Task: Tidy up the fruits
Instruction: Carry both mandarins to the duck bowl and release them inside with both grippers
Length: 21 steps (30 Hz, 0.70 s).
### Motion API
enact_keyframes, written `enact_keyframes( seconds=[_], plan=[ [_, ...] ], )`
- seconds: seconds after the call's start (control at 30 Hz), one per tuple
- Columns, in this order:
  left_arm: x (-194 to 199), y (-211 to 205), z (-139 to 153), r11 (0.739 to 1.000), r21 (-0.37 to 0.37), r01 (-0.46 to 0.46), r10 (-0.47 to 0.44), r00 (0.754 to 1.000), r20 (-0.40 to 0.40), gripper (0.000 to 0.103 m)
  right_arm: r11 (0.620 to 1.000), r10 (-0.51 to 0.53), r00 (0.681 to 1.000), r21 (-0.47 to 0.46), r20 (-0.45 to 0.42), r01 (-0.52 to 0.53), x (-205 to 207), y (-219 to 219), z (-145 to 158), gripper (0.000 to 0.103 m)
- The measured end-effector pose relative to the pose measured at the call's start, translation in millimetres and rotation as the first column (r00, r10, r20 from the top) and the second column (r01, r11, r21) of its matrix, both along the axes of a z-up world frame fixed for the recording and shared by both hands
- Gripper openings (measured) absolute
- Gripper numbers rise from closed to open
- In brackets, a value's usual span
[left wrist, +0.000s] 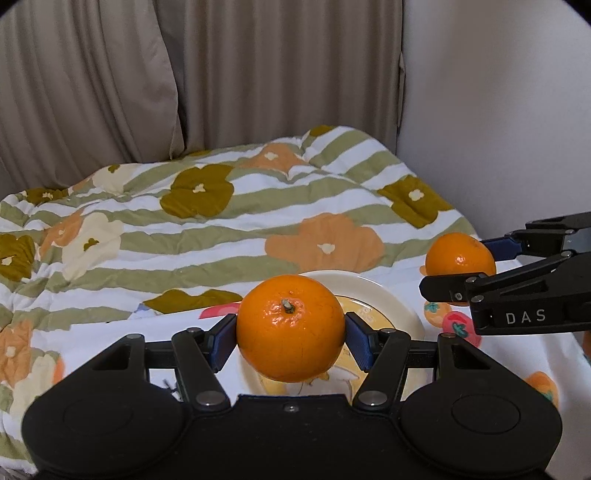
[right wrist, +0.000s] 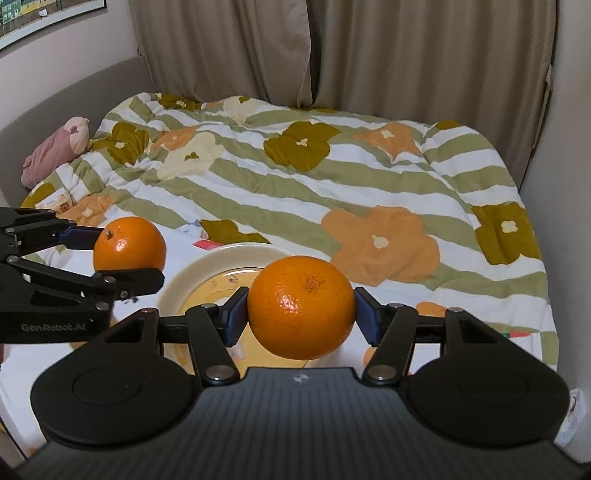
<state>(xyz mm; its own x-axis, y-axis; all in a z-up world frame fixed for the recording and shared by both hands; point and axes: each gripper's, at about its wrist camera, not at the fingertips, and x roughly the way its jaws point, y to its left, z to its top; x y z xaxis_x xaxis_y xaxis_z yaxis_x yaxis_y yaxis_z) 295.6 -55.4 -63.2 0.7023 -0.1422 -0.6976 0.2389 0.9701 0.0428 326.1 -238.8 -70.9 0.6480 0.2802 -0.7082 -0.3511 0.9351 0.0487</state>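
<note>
Left gripper [left wrist: 291,330] and right gripper [right wrist: 301,308] each clamped, side by side.

We face a bed [right wrist: 22,122] with a grey padded headboard at the far left, spread with a quilt [right wrist: 332,177] striped green and white and printed with olive, orange and cream flowers. Beige curtains [right wrist: 369,51] hang in folds along the far side. A plain pale wall [left wrist: 498,110] rises at the right. A pink soft toy [right wrist: 55,151] lies by the headboard, and a framed picture [right wrist: 44,18] hangs at the upper left.

Plate [left wrist: 399,295] on bedspread [left wrist: 221,229], curtains [left wrist: 258,74] behind
</note>
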Motion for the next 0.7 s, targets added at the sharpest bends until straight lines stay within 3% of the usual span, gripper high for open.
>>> enact_keyframes(
  seconds=[0.4,0.7],
  plan=[
    [64,-31,-65,0.995,0.098,0.032,-0.025,0.997,-0.072,0.066,1.0,0.02,0.997,-0.003,-0.076,-0.02,48,-5,-50,0.075],
    [78,-41,-83,0.988,0.141,0.059,-0.044,0.993,-0.105,0.066,1.0,0.026,0.996,0.0,-0.09,-0.026,53,-7,-57,0.075]
  ],
)
